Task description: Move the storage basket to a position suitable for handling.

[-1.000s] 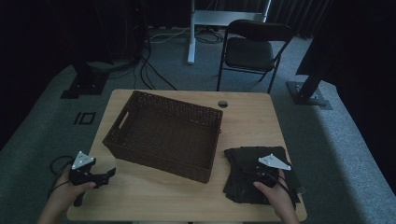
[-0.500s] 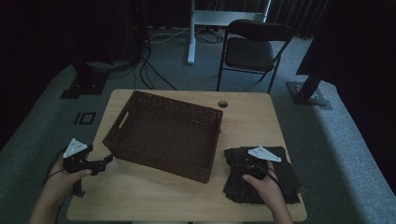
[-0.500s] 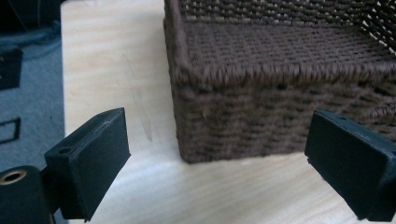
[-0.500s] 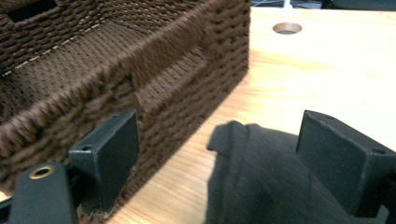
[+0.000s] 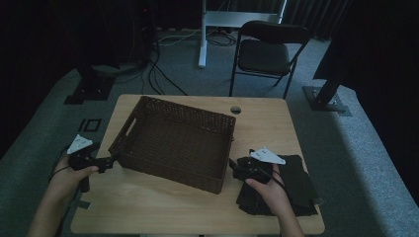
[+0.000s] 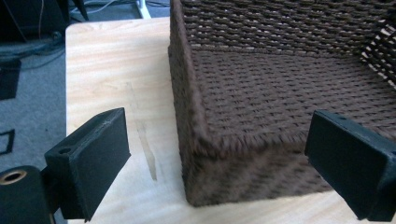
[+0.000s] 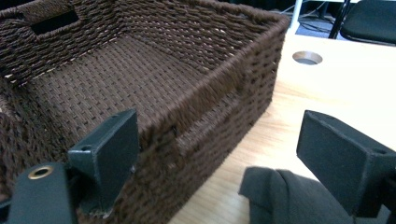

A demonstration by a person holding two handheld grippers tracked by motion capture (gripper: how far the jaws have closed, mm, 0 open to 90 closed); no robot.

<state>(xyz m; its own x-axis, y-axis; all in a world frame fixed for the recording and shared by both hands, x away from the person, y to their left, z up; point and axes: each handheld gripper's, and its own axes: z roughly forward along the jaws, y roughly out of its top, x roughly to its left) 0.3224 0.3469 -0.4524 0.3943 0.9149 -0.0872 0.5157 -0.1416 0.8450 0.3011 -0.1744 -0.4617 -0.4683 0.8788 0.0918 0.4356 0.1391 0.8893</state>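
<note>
On the wooden table (image 5: 163, 207), between the two hand-held grippers, a large dark brown wicker basket (image 5: 175, 143) is set at a slight angle, its open top facing up and nothing seen inside it. Its near left corner is framed directly ahead of the left gripper (image 5: 109, 161), just beyond the jaw tips, as is seen in the left gripper view, where the basket (image 6: 261, 93) rises between the two black jaws without being touched by either. The jaws of the left gripper (image 6: 224, 172) are spread wide and nothing is held by them; the gripper is carried by the person's left hand (image 5: 69, 175) at the table's left edge.

Just to the far side of the right gripper (image 5: 233, 169), the basket's right end wall (image 7: 219, 107) is seen close by, with a handle slot cut in it. The right gripper (image 7: 224, 163) is likewise opened wide and empty, one jaw standing in front of the basket wall and the other over bare tabletop. Directly under and behind this gripper a pile of dark folded cloth (image 5: 296, 185) is lying near the table's near right corner, and a fold of that cloth (image 7: 289, 200) is seen low between the jaws. The right hand (image 5: 269, 190) is rested over the cloth. Farther ahead of the right gripper, a small round cable hole (image 7: 307, 57) is sunk in the tabletop.
</note>
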